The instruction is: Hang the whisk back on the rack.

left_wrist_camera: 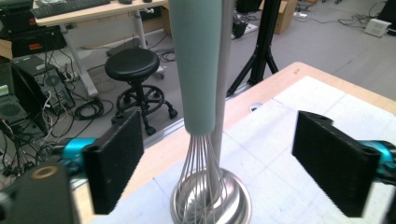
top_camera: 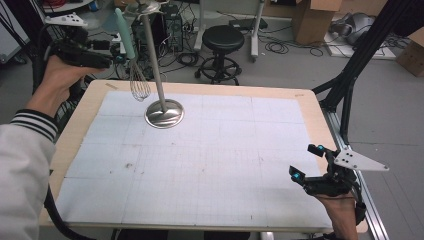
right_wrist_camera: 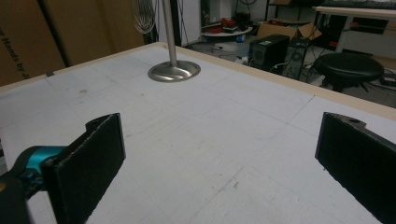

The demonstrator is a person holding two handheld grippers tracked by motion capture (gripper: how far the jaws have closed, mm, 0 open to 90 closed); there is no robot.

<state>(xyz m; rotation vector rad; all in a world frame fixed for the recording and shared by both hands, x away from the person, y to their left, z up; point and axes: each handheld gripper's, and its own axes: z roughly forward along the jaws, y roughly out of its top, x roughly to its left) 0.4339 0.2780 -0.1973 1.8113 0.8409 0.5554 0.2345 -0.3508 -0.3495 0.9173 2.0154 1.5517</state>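
High view: the whisk hangs at the upper left of the frame, its pale green handle up and its wire loops down, close beside the slanted pole of the metal stand, whose round base sits on the white gridded mat of the desk. The left tool sits at the upper left edge, just to the left of the whisk handle, while the right tool rests far away at the lower right of the frame with its jaws apart and nothing between them. Left gripper view: the whisk runs top to bottom through the middle of the frame, the handle above and the wires dropping toward the stand base at the bottom centre; the left tool has its jaws spread wide on either side of it, neither pad touching, so the long axis stands upright across the closing line and the left hand is plainly the nearer one. Whether the whisk hangs from the stand's top I cannot tell. Right gripper view: the right tool is open over bare mat, with the stand and the wire loops well off at the upper left of the frame.
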